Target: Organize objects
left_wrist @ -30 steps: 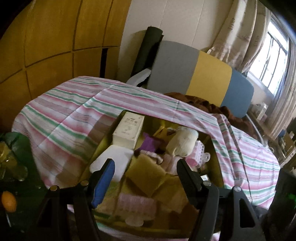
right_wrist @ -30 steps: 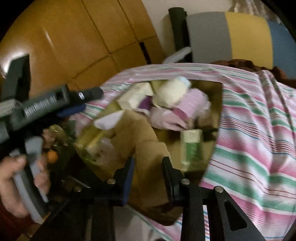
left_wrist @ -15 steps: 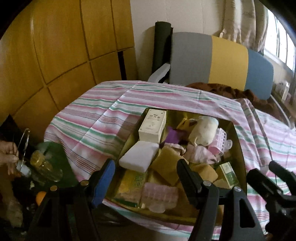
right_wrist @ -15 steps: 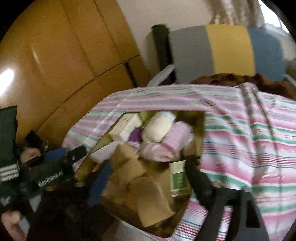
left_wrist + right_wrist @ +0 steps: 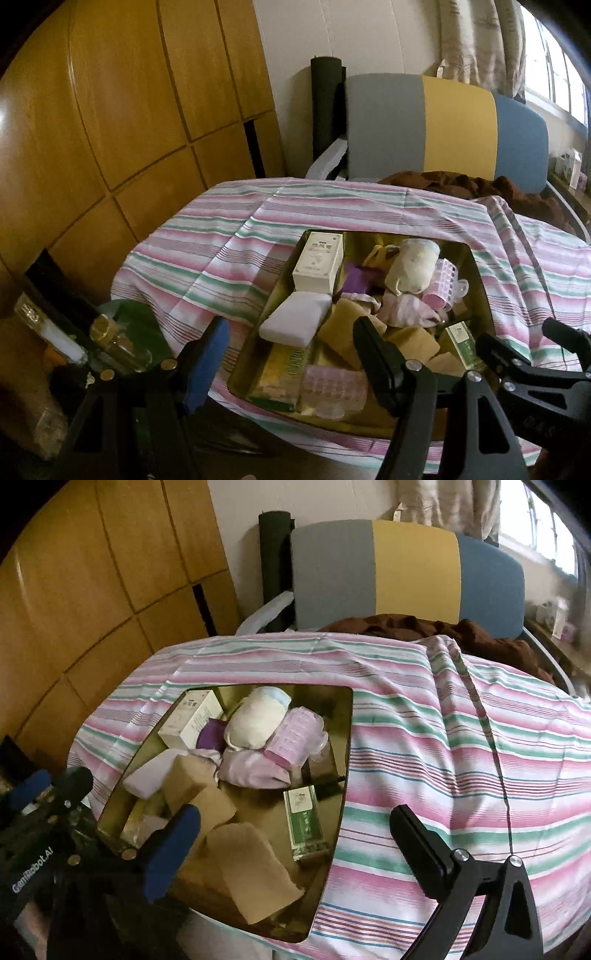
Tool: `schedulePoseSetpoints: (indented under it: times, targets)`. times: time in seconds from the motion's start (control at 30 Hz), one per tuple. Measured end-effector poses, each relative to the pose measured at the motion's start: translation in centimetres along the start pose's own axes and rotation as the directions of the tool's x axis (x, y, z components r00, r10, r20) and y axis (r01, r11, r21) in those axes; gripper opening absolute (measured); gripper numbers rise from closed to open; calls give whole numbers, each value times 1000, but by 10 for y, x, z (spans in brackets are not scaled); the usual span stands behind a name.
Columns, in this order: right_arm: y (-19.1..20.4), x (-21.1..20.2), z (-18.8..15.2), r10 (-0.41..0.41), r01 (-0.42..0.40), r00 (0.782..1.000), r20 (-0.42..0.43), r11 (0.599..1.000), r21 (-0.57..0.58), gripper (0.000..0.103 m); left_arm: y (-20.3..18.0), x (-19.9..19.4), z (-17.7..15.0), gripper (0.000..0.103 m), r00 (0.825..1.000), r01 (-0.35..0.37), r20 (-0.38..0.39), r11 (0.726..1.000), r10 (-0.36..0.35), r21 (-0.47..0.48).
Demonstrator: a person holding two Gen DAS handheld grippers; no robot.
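Many small things fill the box [image 5: 343, 738] on the striped cloth [image 5: 461, 746]. Both the left gripper [image 5: 291, 354] and right gripper [image 5: 295, 834] hold nothing; the right one's jaws are opening wide. The tan cloth [image 5: 251, 871] looks soft and light, easy to pinch at its edge. A green carton [image 5: 304, 819] sits just beside it.

I see the tray [image 5: 341, 738] sunk into the striped cloth [image 5: 461, 746], which spreads right of and behind it. In the tray, the tall box [image 5: 190, 718] stands at the far left corner, the sponge [image 5: 255, 867] lies nearest me, and the small carton [image 5: 304, 821] lies by the right wall. Behind the tray stands a chair [image 5: 406, 572].
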State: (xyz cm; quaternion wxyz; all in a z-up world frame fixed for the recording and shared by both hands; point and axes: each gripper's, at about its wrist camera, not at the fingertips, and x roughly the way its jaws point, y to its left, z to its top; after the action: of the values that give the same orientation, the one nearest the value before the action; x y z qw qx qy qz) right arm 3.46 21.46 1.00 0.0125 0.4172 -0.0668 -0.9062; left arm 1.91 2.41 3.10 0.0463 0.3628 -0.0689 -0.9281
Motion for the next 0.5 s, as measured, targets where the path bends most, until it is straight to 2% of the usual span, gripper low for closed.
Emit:
schedulePoseSetpoints:
  times: [0.5]
  targets:
    - [6,9,0,-69,69,997,-31,998,4,103,0,16,-9,70,996,23,-88,1000,-24,-15]
